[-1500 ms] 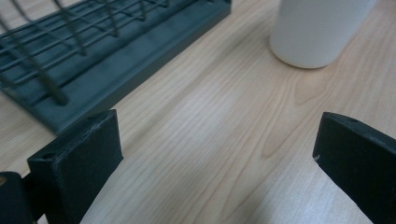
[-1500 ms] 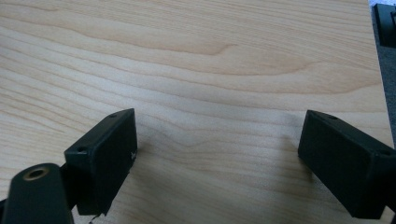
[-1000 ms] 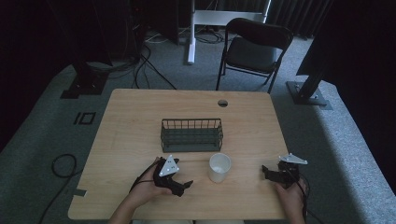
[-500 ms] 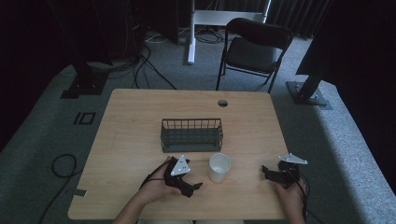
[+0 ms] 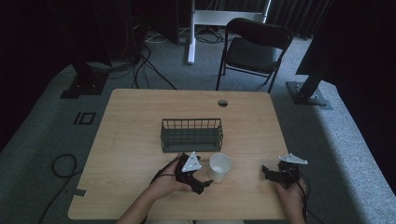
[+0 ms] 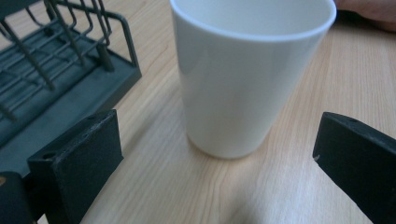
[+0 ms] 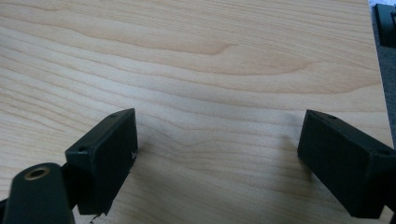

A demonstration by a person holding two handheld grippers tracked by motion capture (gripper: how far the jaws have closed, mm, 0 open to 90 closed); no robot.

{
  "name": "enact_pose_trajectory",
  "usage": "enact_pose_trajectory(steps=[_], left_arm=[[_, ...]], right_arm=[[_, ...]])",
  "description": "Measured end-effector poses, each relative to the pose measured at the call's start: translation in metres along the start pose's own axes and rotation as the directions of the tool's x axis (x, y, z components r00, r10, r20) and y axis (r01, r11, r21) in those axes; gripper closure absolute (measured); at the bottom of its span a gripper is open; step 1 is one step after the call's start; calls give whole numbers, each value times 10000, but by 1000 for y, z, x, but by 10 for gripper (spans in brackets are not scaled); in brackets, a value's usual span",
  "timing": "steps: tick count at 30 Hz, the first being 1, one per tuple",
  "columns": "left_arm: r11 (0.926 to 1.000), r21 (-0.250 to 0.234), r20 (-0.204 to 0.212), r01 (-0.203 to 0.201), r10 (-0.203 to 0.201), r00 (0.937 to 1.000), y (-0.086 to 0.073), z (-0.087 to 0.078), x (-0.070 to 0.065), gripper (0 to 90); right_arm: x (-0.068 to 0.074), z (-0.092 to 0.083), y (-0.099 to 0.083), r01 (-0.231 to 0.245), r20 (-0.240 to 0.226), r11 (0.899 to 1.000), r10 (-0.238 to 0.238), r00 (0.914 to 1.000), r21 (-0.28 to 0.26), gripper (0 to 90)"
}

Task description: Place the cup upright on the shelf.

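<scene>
A white plastic cup (image 5: pixel 219 167) stands upright on the wooden table (image 5: pixel 140 116), just in front of a dark wire basket (image 5: pixel 191 134). My left gripper (image 5: pixel 201 183) is open right beside the cup, at its left front. In the left gripper view the cup (image 6: pixel 247 70) stands close ahead of the two spread jaws, apart from them, with the basket (image 6: pixel 56 84) at the left. My right gripper (image 5: pixel 268 173) rests low near the table's right front corner, open, with only bare wood (image 7: pixel 196 70) between its jaws.
A round cable hole (image 5: pixel 222 102) sits near the table's far edge. A black folding chair (image 5: pixel 252 49) stands behind the table. Cables lie on the grey carpet at the left, and black stand bases (image 5: pixel 308 91) flank the table.
My left gripper has slid rightward along the table's front toward the cup. The right gripper and the cup have stayed put.
</scene>
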State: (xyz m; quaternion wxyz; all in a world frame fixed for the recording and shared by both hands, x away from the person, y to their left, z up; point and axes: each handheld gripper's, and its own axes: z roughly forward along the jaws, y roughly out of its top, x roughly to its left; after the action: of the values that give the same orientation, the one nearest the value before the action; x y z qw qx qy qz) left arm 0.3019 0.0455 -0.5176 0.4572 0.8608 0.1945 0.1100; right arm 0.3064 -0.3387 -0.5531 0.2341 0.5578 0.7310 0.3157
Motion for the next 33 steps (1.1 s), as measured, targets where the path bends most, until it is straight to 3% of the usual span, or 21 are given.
enact_pose_trajectory(steps=[8, 17, 33], left_arm=[[9997, 63, 24, -249, 249, 9997, 8, 9, 0, 15], [9993, -185, 196, -310, 313, 9993, 19, 20, -2, 15], [9976, -693, 500, -64, 99, 9987, 33, 37, -5, 15]], right_arm=[[0, 0, 0, 1, 0, 10000, -1, 10000, 0, 116], [0, 0, 0, 2, 0, 10000, -2, 10000, -1, 116], [0, 0, 0, 0, 0, 10000, 0, 10000, -1, 116]])
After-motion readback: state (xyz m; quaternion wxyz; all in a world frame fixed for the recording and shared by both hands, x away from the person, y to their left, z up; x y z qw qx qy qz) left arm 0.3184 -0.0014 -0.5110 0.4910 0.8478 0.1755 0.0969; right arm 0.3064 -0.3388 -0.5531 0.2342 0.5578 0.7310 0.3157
